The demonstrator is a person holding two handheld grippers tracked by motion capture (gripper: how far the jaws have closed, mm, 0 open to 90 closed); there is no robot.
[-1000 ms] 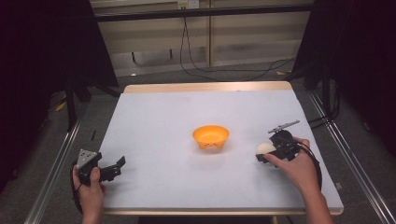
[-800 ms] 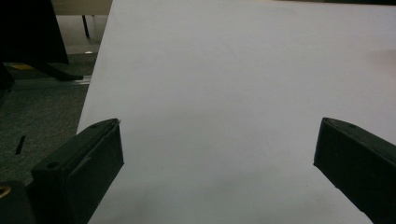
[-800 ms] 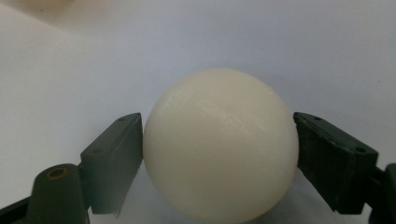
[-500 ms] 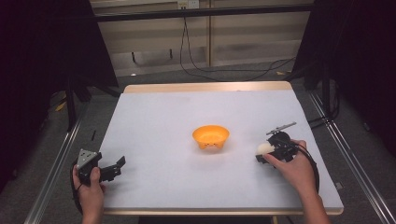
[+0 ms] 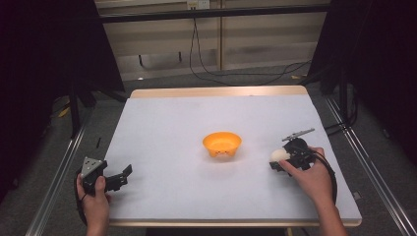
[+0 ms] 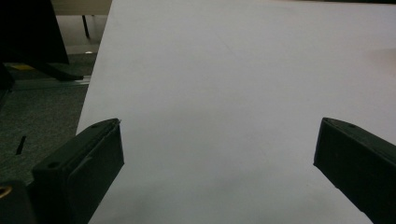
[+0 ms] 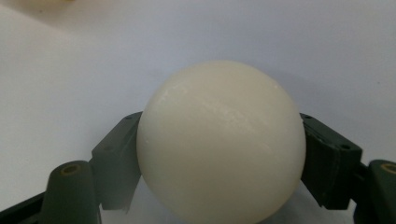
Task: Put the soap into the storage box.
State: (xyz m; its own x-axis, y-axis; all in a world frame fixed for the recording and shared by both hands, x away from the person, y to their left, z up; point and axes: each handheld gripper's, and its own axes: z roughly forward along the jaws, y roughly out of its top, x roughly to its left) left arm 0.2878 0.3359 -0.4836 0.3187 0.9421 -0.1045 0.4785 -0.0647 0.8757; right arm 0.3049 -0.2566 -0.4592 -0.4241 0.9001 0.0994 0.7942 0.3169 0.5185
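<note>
A cream-white ball [image 7: 219, 140] sits clamped between the two jaws of my right gripper [image 7: 219, 161]. In the high view that ball [image 5: 279, 155] and the right gripper [image 5: 281, 158] are at the table's right side, a little right of an orange bowl [image 5: 222, 144] that stands near the middle. My left gripper [image 5: 123, 176] rests at the front left of the table, held by a hand. Its jaws stand wide apart over bare white table [image 6: 224, 93] with nothing between them, so the left gripper [image 6: 217, 149] is open.
The white table top [image 5: 172, 128] has a wooden far edge. Metal rails run along both sides of the table, and dark curtains and cables lie beyond it on the floor.
The right hand with the ball has shifted very slightly; the left gripper and the bowl have stayed put.
</note>
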